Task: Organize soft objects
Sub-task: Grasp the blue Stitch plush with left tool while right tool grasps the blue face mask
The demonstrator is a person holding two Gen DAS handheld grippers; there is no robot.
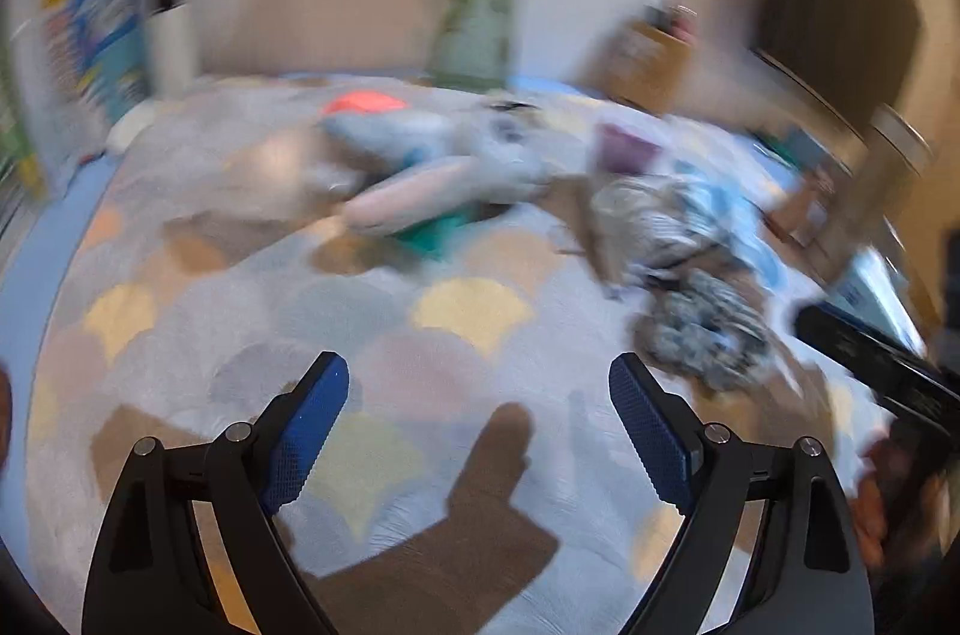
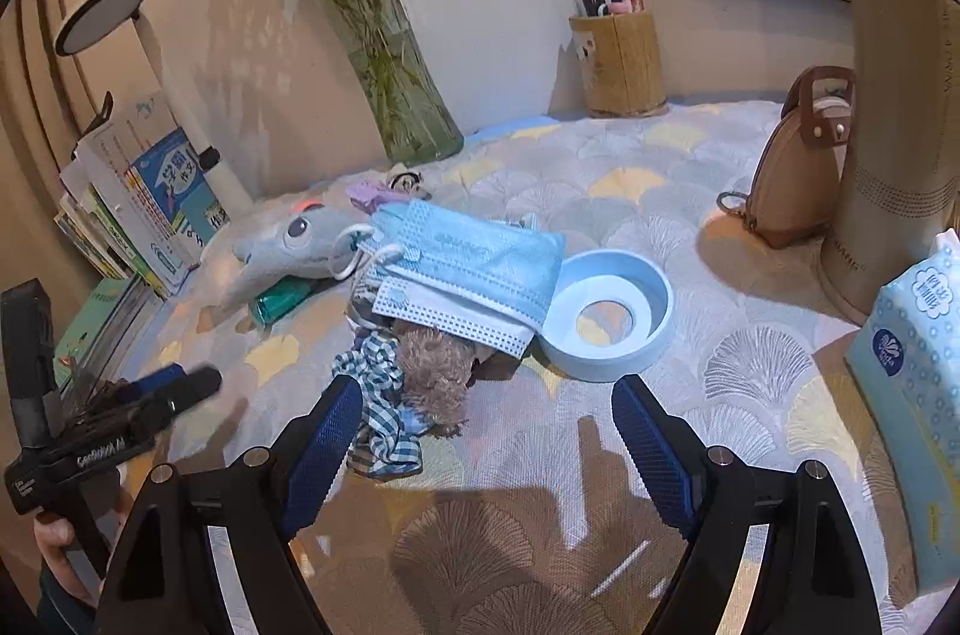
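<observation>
Nothing is tidied yet: the masks (image 2: pixel 474 263), checked cloth (image 2: pixel 378 395) and toy dolphin (image 2: pixel 288 245) are piled up. Both claws (image 2: pixel 480 431) (image 1: pixel 480 425) are held apart, empty.

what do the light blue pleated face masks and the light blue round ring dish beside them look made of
Light blue pleated face masks: likely soft nonwoven fabric, matte, with pressed pleats, dotted seams and white elastic loops. Light blue round ring dish: seems rigid moulded plastic or silicone, smooth and matte with an even rim; which one is unclear.
</observation>
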